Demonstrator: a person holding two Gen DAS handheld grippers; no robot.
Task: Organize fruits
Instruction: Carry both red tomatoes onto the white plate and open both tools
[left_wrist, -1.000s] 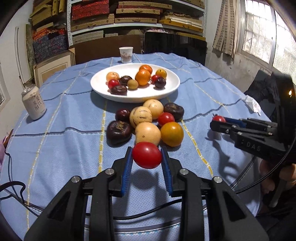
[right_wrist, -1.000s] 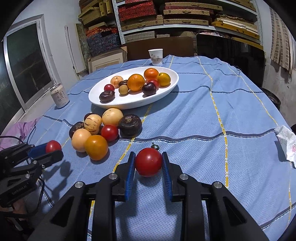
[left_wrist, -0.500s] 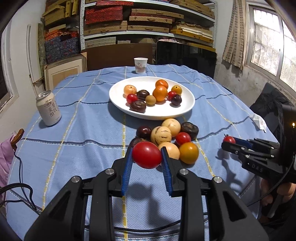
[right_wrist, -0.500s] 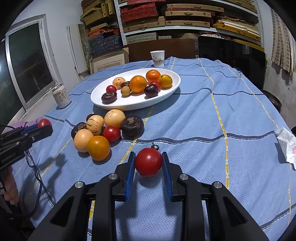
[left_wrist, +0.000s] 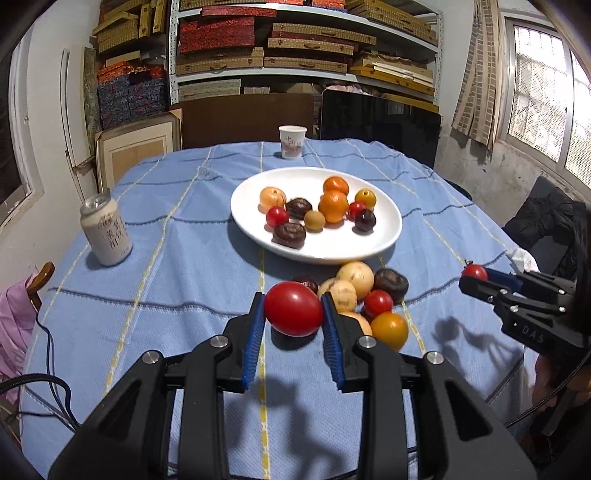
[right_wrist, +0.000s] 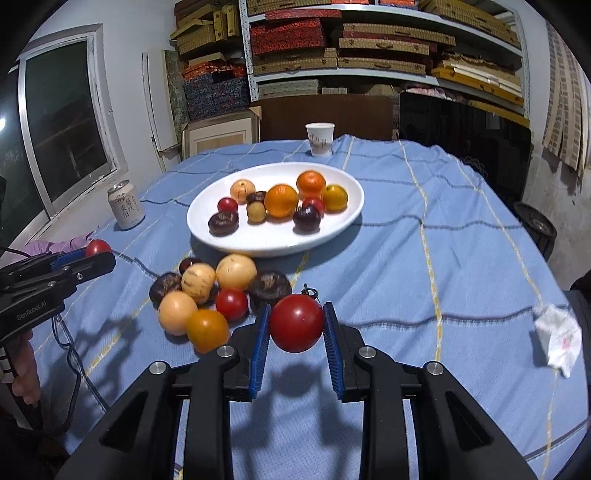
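Observation:
My left gripper (left_wrist: 293, 314) is shut on a red tomato (left_wrist: 293, 308) and holds it in the air above the near table. My right gripper (right_wrist: 296, 325) is shut on another red tomato (right_wrist: 296, 322), also lifted. A white oval plate (left_wrist: 384, 236) with several oranges, dark and red fruits sits mid-table; it also shows in the right wrist view (right_wrist: 258, 240). A loose pile of fruit (left_wrist: 360, 295) lies in front of the plate, seen too in the right wrist view (right_wrist: 210, 291). Each gripper shows in the other's view: the right one (left_wrist: 476, 275) and the left one (right_wrist: 98, 249).
A drink can (left_wrist: 106, 230) stands at the left on the blue tablecloth. A paper cup (left_wrist: 291, 142) stands behind the plate. A crumpled tissue (right_wrist: 557, 334) lies near the right edge. Cables (left_wrist: 44, 384) hang at the near left. Shelves with boxes fill the back.
Both grippers have risen and pulled back from the table with their tomatoes; the right tomato has left the cloth. The plate and pile look farther away.

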